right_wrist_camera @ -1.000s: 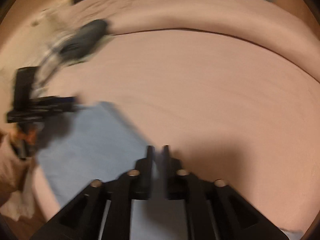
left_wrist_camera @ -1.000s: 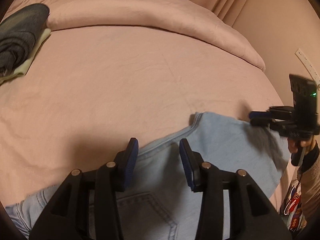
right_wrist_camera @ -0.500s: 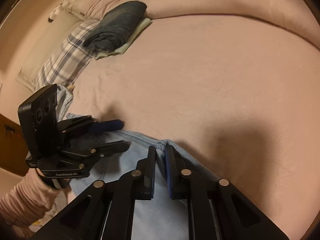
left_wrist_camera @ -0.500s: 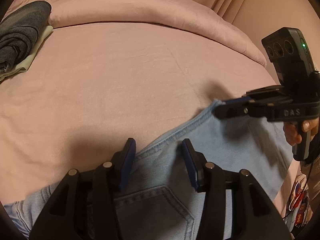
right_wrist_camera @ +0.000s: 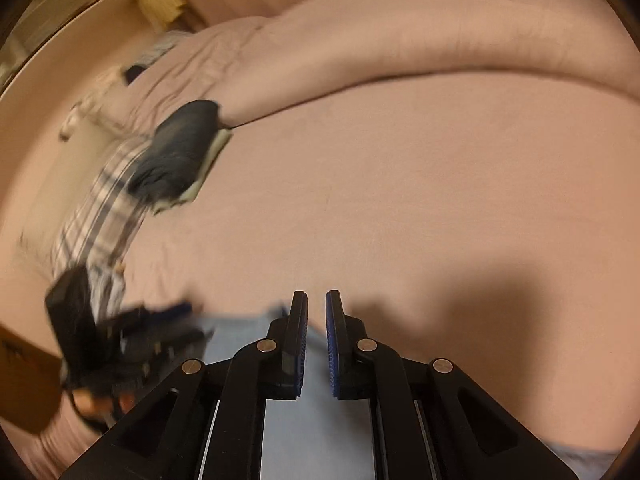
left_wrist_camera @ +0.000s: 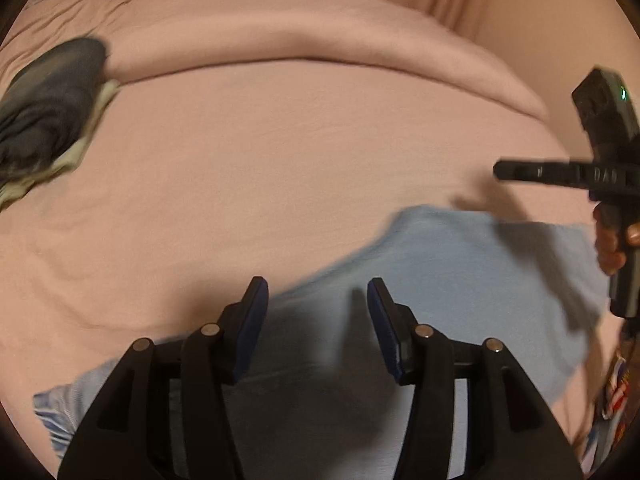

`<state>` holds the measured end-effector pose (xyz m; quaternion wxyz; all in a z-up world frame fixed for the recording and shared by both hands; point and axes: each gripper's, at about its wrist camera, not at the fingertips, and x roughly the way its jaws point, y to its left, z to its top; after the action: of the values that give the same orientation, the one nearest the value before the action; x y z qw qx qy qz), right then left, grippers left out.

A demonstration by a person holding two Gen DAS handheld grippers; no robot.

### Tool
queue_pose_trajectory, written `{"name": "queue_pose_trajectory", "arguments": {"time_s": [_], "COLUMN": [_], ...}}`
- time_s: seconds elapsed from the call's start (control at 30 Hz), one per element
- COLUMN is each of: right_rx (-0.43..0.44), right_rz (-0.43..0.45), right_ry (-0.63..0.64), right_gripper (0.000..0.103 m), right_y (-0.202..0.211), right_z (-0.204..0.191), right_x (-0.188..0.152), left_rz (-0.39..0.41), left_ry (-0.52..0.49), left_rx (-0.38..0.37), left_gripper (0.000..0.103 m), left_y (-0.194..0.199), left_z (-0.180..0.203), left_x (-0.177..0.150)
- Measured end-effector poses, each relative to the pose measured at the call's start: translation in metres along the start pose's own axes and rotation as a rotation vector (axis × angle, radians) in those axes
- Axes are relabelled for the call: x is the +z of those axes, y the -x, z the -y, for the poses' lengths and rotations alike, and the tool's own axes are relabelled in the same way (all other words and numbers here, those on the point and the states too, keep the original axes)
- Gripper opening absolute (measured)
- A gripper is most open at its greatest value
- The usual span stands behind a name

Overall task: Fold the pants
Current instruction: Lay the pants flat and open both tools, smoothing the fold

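Light blue jeans (left_wrist_camera: 460, 264) lie flat on the pink bed sheet (left_wrist_camera: 280, 168), near its front edge. My left gripper (left_wrist_camera: 318, 300) hovers over them with its jaws opening and nothing pressed between its blue pads (left_wrist_camera: 252, 316). My right gripper (left_wrist_camera: 498, 170) is held by a hand (left_wrist_camera: 608, 252) at the right, above the jeans' far corner, and no cloth hangs from it. In the right wrist view the right gripper (right_wrist_camera: 317, 308) is shut with only a narrow slit and nothing in it, the jeans (right_wrist_camera: 240, 336) beneath. The left gripper (right_wrist_camera: 192, 320) shows blurred at the left.
A folded dark grey garment (left_wrist_camera: 48, 112) rests on a pale cloth at the far left of the bed, beside plaid fabric (right_wrist_camera: 96, 216). A rolled pink duvet (left_wrist_camera: 300, 32) runs along the back. Curtains and a wall stand behind, and the bed's edge falls off at the right.
The right gripper has come off the jeans' corner, risen and drawn back to the right. The left gripper's jaws stand wider. Both views have swung and blurred.
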<state>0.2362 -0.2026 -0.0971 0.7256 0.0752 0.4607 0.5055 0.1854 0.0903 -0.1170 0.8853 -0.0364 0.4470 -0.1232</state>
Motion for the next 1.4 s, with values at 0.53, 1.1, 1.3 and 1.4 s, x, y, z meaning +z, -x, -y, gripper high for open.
{"name": "queue_pose_trajectory", "arguments": {"time_s": [0.53,1.1,1.3,1.4], "right_rx": [-0.273,-0.487,-0.484,-0.421], "right_rz": [0.105,0.284,0.329,0.433], "right_ry": [-0.118,-0.213,-0.221,-0.348], "right_gripper": [0.009,0.046,0.064,0.064], "right_y": [0.019,0.14,0.157,0.184], "right_z": [0.075,0.106,0.091,0.098], "right_x": [-0.055,-0.213,-0.237,-0.248], "left_rz": [-0.082,-0.038,-0.061,-0.064], "left_ry": [-0.015,-0.057,-0.099,-0.084], "left_rx": [-0.096,-0.015,0.039,0.04], "left_gripper": [0.065,0.074,0.084,0.084], "left_y": [-0.083,-0.034,-0.023,-0.02], "left_z": [0.102,0.099,0.107,0.107], "left_x": [0.043,-0.042,-0.063,-0.065]}}
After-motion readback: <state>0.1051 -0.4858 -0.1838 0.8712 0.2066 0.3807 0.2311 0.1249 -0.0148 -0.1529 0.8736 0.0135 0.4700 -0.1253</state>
